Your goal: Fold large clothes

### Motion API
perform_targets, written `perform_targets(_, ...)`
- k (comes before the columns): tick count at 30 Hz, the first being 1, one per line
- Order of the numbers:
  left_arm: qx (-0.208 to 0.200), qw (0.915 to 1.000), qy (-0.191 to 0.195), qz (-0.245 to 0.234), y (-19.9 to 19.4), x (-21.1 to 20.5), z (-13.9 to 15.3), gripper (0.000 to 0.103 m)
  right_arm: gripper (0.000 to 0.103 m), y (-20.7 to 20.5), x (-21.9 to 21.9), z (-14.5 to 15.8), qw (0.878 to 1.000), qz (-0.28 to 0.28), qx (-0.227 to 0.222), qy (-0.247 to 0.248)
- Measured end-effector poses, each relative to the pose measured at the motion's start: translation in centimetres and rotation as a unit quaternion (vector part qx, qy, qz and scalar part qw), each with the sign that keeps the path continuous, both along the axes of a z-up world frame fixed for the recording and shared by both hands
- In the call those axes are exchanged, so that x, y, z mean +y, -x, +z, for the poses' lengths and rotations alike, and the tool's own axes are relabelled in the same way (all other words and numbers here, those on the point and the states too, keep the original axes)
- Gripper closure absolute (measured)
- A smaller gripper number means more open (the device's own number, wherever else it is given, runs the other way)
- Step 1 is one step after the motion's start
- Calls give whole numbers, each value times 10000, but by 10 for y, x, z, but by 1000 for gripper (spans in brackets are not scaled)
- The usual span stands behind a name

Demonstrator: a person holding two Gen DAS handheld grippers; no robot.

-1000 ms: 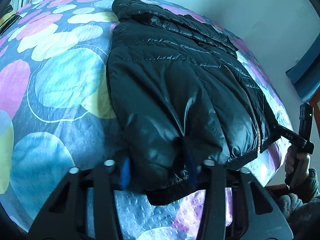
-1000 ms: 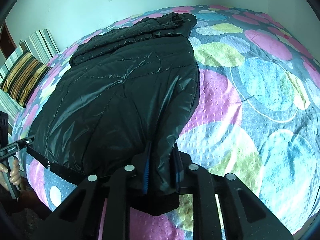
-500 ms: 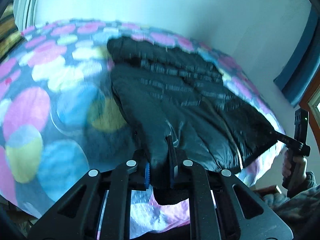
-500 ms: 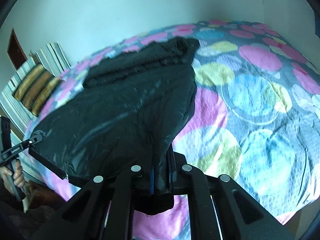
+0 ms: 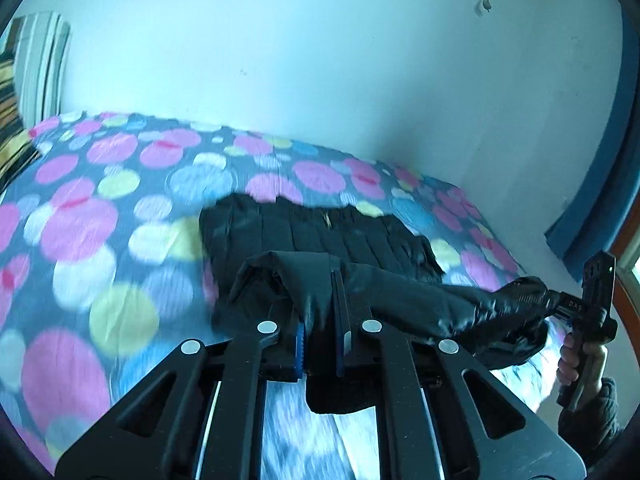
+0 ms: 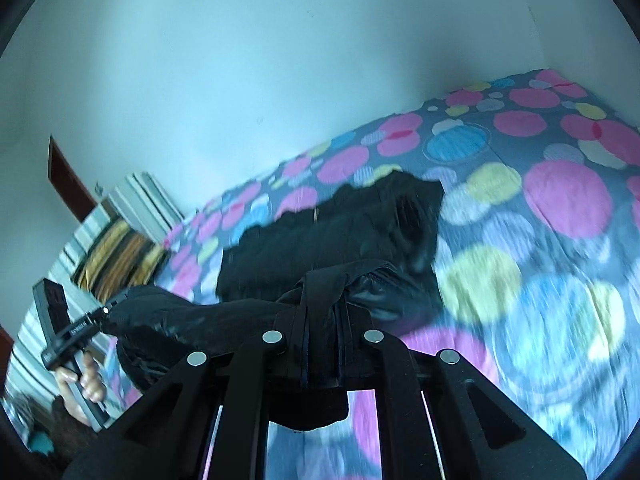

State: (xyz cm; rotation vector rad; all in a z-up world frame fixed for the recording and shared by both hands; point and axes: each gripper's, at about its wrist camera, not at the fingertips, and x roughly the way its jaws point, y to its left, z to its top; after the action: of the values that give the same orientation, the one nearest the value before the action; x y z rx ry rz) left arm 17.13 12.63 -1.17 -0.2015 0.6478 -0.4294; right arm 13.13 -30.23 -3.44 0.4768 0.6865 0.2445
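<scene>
Now, change: we have lifted the jacket hem off the bed; collar half lies ahead.
Left tool: clamped on hem.
Right tool: clamped likewise.
Meaning: lengthwise fold underway.

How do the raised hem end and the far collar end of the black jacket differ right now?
The hem end is lifted off the bedspread, bunched and glossy; the collar end lies flat, showing quilted ribs. Left gripper and right gripper clamp the hem; nothing holds the collar. Both are black.
</scene>
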Motion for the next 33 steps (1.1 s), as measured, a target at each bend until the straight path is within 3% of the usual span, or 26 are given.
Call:
perform_targets(4, 129, 9998, -119, 135, -57, -8, -7, 93, 94, -62, 0, 0, 9999, -69, 46, -147)
perform_targets(8, 394, 9983, -314, 305, -116, -15, -32, 94, 94, -116, -1, -14, 9992, -184, 279, -198)
perform_targets(18, 1086, 9913, -614, 424, -204, -26, -101, 94, 94, -217, -9, -88, 9917, -437, 1193, -187)
perform_targets(24, 1174, 9890, -768, 458, -219, -35, -135, 93, 96, -238, -7, -139, 9872, -441, 1530, -112)
perform_targets(33, 1202, 9890, -736, 446, -222, -33, -145, 94, 93, -232, -12, -137, 9897, -344, 1354, -318)
